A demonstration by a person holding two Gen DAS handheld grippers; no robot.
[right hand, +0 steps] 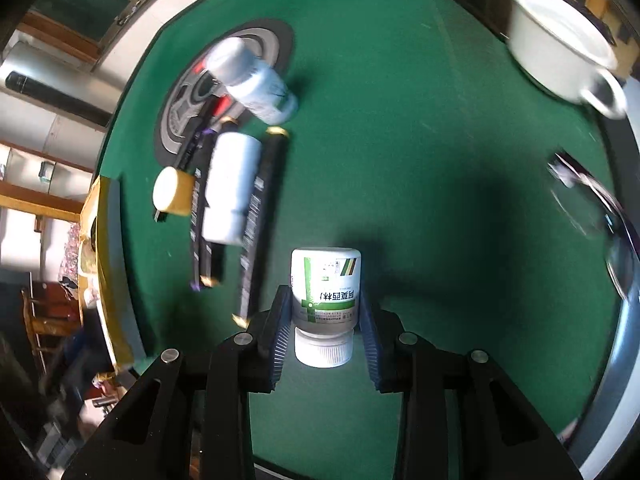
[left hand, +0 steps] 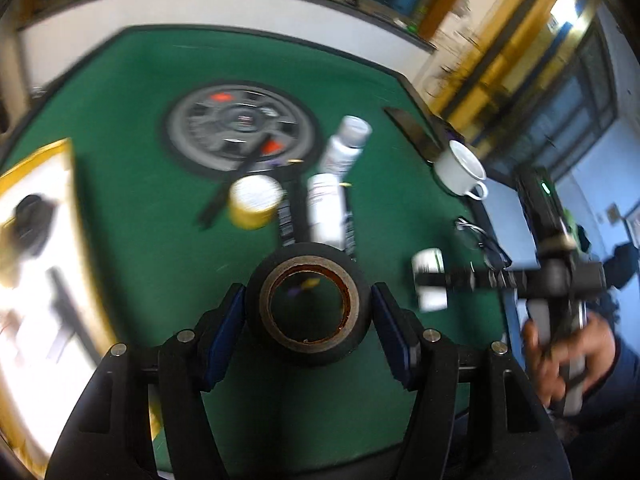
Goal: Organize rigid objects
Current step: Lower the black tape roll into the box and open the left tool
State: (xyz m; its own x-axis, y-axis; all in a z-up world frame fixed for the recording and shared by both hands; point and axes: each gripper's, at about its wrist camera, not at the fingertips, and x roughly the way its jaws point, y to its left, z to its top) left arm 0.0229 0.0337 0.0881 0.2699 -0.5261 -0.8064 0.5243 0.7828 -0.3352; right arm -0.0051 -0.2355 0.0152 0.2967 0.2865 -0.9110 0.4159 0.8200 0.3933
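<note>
right wrist view: right tongs [right hand: 325, 320] grip green-label bottle [right hand: 326, 292], cap toward camera, long axis pointing away; white bottle [right hand: 230, 188] row lies far-left of it. left tongs [left hand: 308, 312] clamp tape roll [left hand: 308, 300].

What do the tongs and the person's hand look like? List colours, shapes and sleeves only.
Both tongs, left and right, are matte black angular frames with silver round bolt heads and ribbed dark blue pads. The bare hand emerges from a dark blue sleeve. No cables visible.

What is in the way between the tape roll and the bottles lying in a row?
Nothing visible. The left gripper holds the black tape roll, and only bare green table lies between it and the lying white bottle and yellow-rimmed jar.
</note>
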